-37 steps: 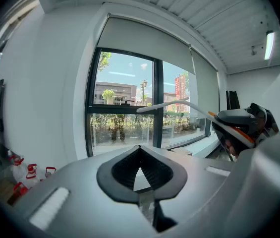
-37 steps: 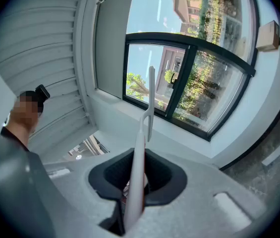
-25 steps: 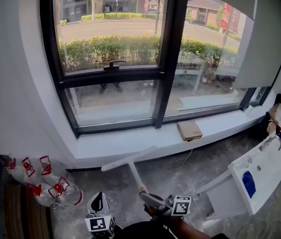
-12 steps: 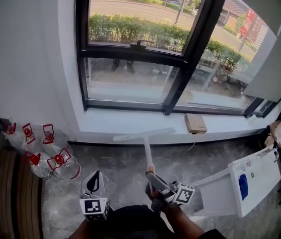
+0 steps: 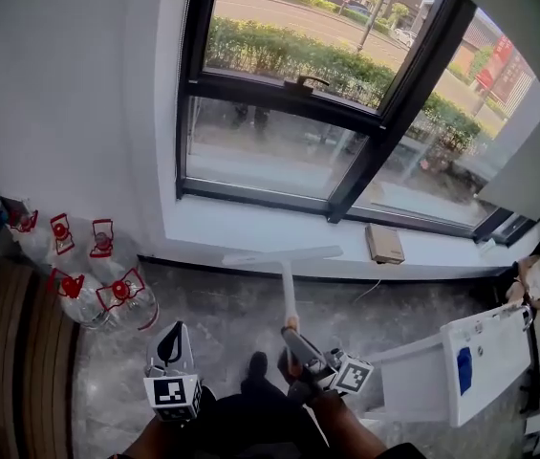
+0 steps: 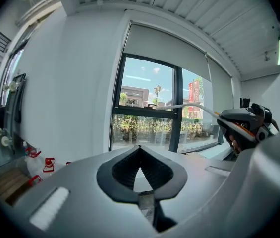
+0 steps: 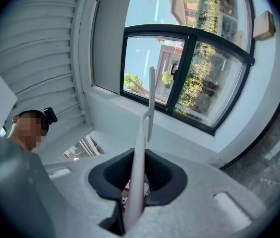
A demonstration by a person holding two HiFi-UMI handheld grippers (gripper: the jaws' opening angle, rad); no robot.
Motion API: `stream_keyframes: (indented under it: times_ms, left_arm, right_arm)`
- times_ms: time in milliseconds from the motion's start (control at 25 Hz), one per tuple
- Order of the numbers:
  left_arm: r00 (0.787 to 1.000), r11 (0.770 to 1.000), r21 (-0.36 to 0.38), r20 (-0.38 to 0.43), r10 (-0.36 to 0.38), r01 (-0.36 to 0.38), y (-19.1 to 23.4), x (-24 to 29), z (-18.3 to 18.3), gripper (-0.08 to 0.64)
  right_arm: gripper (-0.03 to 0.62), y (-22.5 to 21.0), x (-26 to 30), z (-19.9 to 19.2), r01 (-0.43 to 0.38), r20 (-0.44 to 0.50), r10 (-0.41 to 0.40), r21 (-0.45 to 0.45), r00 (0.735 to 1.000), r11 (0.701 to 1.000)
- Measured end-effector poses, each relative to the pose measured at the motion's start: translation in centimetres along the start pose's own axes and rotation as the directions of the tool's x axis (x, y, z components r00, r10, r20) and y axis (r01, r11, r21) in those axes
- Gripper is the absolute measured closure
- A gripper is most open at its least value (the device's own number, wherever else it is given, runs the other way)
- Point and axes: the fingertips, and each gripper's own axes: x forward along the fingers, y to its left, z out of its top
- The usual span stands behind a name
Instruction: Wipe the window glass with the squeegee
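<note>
No text is legible; print on the red banner outside is too small

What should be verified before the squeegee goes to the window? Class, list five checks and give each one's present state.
1. Squeegee gripped: ok. Its handle is clamped in the right claw.
2. Left claw free: ok. It is shut on nothing.
3. Blade against the window glass: not ok. It hangs short of the pane, in front of the sill.
4. Sill free of obstacles: not ok. A box lies on it below the right pane.
5. Blade edge clean and wet: cannot tell.
</note>
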Motion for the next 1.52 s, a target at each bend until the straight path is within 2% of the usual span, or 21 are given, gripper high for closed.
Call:
stream_keyframes:
  times_ms: [240, 440, 760, 1000, 1120, 1280, 1520]
  left_arm:
    - [0.999, 0.999, 0.005, -0.011, 0.049, -0.049, 1.5, 1.0, 0.2, 0.541]
    - [0.995, 0.995, 0.034, -0.032, 0.100, -0.098, 2.8, 3.8, 1.0, 0.541]
    - [0.994, 0.993, 0.079, -0.054, 0.092, -0.088, 0.4, 13.0, 3.6, 0.541]
    - [0.991, 0.989, 0.079, -0.034, 0.129, -0.126, -1.4, 20.1, 6.4, 0.541]
    - [0.990, 0.988, 0.073, -0.014, 0.139, -0.138, -2.5, 23.0, 7.7, 0.541]
    - [0.989, 0.985, 0.083, 0.016, 0.148, -0.148, -3.2, 25.7, 9.2, 0.541]
    - [0.985, 0.981, 0.085, -0.004, 0.175, -0.174, -2.1, 28.0, 9.1, 0.541]
  right_arm:
    - [0.548, -2.7, 2.6, 1.4, -0.008, -0.002, 0.008, 0.034, 1.000, 0.999]
    - [0.548, -4.8, 5.8, 4.3, -0.045, 0.004, 0.045, 0.044, 0.999, 0.998]
    - [0.548, -10.2, 9.2, 11.6, -0.057, 0.008, 0.057, 0.065, 0.998, 0.996]
    - [0.548, -13.3, 11.5, 16.9, -0.082, -0.054, 0.083, 0.013, 0.995, 0.997]
    - [0.548, -13.9, 12.5, 18.0, -0.106, -0.104, 0.104, -0.015, 0.989, 0.994]
    - [0.548, -14.8, 13.4, 19.0, -0.128, -0.118, 0.128, 0.004, 0.985, 0.992]
    - [0.548, -16.3, 14.8, 19.6, -0.119, -0.133, 0.120, 0.014, 0.984, 0.993]
